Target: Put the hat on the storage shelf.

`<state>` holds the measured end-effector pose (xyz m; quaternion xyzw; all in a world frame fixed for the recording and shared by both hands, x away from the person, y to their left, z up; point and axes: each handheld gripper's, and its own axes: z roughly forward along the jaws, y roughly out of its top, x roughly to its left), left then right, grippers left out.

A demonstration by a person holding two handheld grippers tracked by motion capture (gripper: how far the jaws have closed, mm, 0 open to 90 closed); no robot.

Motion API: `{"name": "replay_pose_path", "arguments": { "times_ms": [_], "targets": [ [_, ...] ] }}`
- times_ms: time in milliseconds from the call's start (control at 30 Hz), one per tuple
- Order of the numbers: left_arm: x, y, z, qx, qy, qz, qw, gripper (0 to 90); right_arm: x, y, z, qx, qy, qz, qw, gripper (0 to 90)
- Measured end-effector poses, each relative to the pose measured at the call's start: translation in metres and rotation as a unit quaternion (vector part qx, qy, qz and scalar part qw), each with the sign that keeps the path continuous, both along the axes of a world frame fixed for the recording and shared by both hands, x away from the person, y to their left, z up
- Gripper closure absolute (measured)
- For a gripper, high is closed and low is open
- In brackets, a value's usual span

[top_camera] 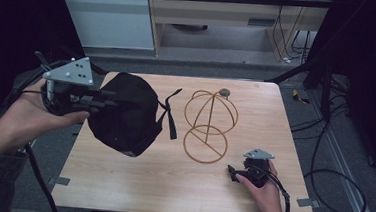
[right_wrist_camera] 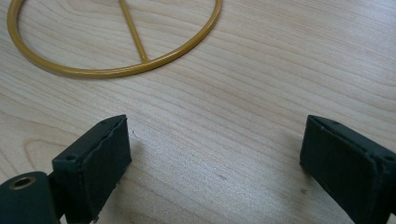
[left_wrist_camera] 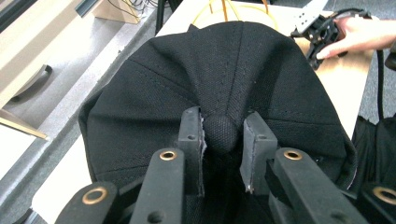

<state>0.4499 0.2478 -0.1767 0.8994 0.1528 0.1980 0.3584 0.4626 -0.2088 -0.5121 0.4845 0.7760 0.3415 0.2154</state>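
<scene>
From the high view, your left gripper point(top_camera: 107, 100) holds the black cap point(top_camera: 128, 113) lifted over the left part of the bench point(top_camera: 135, 182), its straps point(top_camera: 169, 113) trailing toward the gold wire hat stand point(top_camera: 208, 125), which stands just to the cap's right at mid-bench; your left hand is clearly the nearer one to it, while your right gripper point(top_camera: 232, 172) rests low by the stand's base ring. In the left gripper view, the jaws are clamped on the cap's crown button point(left_wrist_camera: 221, 132), the crown facing back at you and the open underside pointing toward the stand point(left_wrist_camera: 233, 7) beyond. In the right gripper view, your right gripper point(right_wrist_camera: 212, 163) is spread wide, grasping nothing, hovering just above bare wood with the base ring point(right_wrist_camera: 116, 70) ahead.
</scene>
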Motion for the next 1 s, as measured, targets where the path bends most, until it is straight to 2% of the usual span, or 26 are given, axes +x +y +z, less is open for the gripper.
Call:
{"name": "replay_pose_path", "arguments": {
  "times_ms": [367,567,1000],
  "targets": [
    [0.014,-0.015,0.014,-0.003,-0.004,-0.003,1.0,72.5,0.0,0.0,0.0,0.0,0.001,0.0,1.0,8.8],
    [0.021,-0.026,0.02,0.008,-0.005,-0.005,0.9999,72.5,0.0,0.0,0.0,0.0,0.001,0.0,1.0,8.8],
    [0.03,-0.044,0.023,0.019,-0.011,-0.002,0.9998,72.5,0.0,0.0,0.0,0.0,0.0,0.001,1.0,8.8]
  ]
}}
